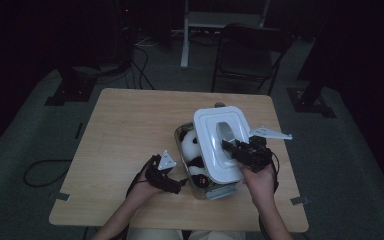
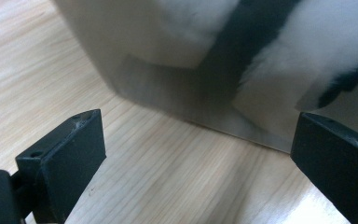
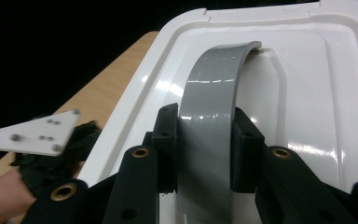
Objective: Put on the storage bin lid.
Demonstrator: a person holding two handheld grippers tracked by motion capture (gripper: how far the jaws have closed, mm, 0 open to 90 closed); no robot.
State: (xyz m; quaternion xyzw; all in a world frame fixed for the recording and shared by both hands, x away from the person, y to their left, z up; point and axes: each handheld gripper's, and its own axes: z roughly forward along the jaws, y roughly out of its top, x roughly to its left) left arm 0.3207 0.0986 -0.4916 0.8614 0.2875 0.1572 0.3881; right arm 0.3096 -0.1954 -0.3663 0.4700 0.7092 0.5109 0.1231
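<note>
Right gripper (image 3: 204, 154) is what sits closest to its own camera, and its view gives me the detail the high view can't: both black pads are pinched on the grey handle (image 3: 212, 121) of the white lid (image 3: 307, 93), one pad on each edge of that curved strap. Off to the left in that same view I can see the left gripper (image 3: 46, 140) with its grey plate, and a bit of a fingertip. From the high view I get the layout instead: the lid (image 1: 220, 142) is tilted and sits over the clear box (image 1: 205, 187), not seated flat, so the near-left side of the box is uncovered and the black and white plush (image 1: 191, 147) inside shows. My right hand (image 1: 260, 182) comes in from the bottom edge with the forearm angled up and slightly left, and the right gripper (image 1: 230, 147) reaches across the lid from its right side to the handle. My left hand (image 1: 142, 187) lies low on the table (image 1: 130, 125), with the left gripper (image 1: 180, 184) pointing right at the box's near-left corner. In the left gripper view the jaws are spread wide with nothing between them but bare wood, and the box wall (image 2: 177, 79) stands just ahead of the tips, apart from them, with plush fur (image 2: 307, 42) blurred behind the plastic.
</note>
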